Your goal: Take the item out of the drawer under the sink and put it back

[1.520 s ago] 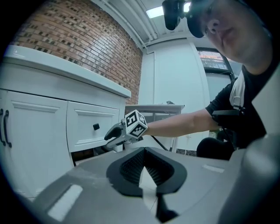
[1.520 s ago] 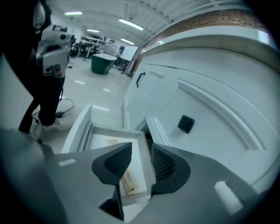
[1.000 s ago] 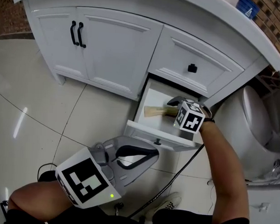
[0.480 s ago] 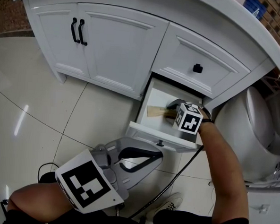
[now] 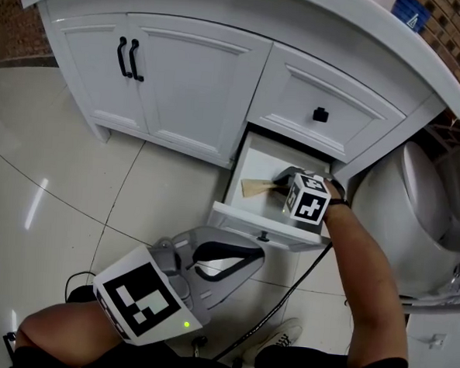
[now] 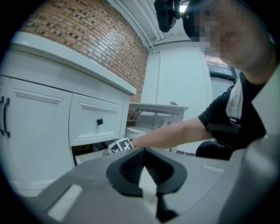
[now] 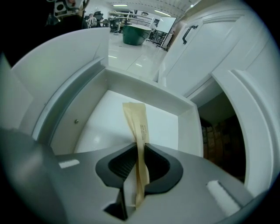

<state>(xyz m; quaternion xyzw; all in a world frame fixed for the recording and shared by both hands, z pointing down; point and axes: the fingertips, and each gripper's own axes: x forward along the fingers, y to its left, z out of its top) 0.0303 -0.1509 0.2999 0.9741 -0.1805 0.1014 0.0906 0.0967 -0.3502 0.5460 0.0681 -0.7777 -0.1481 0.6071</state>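
The bottom drawer [image 5: 262,222] under the sink stands pulled out. A flat tan paper packet [image 5: 254,189] lies inside it on the white floor. My right gripper [image 5: 282,177] reaches down into the drawer. In the right gripper view the packet [image 7: 136,120] runs upright between the right gripper's [image 7: 141,148] pads; its jaws are closing and the pads press both faces. My left gripper [image 5: 253,255] hangs low over the floor tiles in front of the drawer. Its left gripper view shows the left gripper [image 6: 144,151] shut with nothing in it.
White cabinet doors with black handles [image 5: 129,56] are to the left, and a shut upper drawer with a black knob [image 5: 320,114] is above. A white toilet [image 5: 433,223] stands close on the right. A black cable [image 5: 285,292] and a shoe [image 5: 283,330] are below.
The right gripper stays in the drawer at the packet's end and has shifted only slightly. The left gripper has barely moved.
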